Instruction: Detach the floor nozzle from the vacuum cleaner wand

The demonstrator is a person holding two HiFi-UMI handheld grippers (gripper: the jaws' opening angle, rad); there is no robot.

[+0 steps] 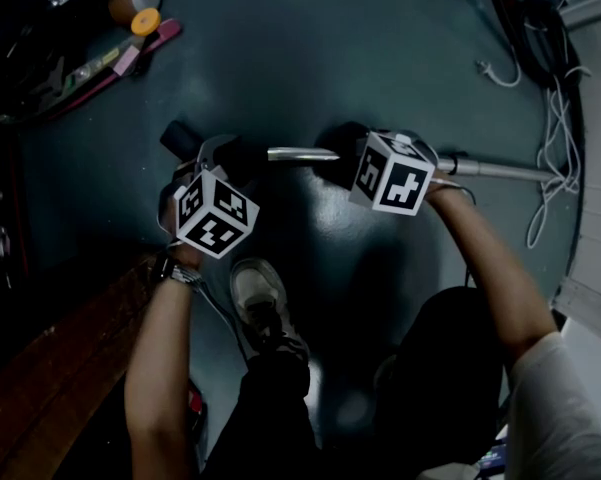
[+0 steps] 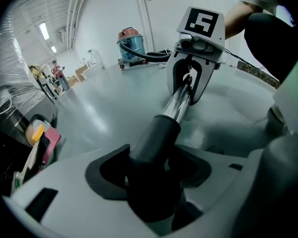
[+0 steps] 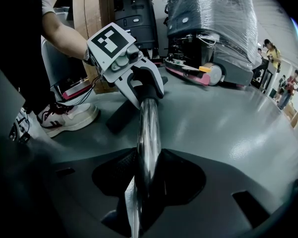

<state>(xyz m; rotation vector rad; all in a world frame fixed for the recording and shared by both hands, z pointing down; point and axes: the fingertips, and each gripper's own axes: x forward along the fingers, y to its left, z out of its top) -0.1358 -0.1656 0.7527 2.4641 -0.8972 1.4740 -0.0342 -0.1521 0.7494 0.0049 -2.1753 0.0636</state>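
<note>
The chrome wand [image 1: 300, 154] lies low across the dark floor, its far part [image 1: 500, 170] running off to the right. At its left end the black floor nozzle [image 1: 180, 136] rests on the floor. My left gripper [image 1: 205, 158] is shut on the nozzle's black neck [image 2: 153, 138], which fills its jaws [image 2: 153, 182]. My right gripper [image 1: 345, 158] is shut on the wand [image 3: 149, 133], a short way along the tube. Each gripper view shows the other gripper at the tube's far end: the right gripper [image 2: 191, 83] and the left gripper [image 3: 141, 86]. The nozzle [image 3: 121, 115] shows below the left gripper.
A person's shoe [image 1: 265, 303] stands just below the wand. White cables [image 1: 555, 118] trail at the right, hand tools [image 1: 130, 38] lie at the upper left, and a wooden bench [image 1: 50, 368] runs along the lower left. A canister vacuum [image 2: 131, 41] stands farther off.
</note>
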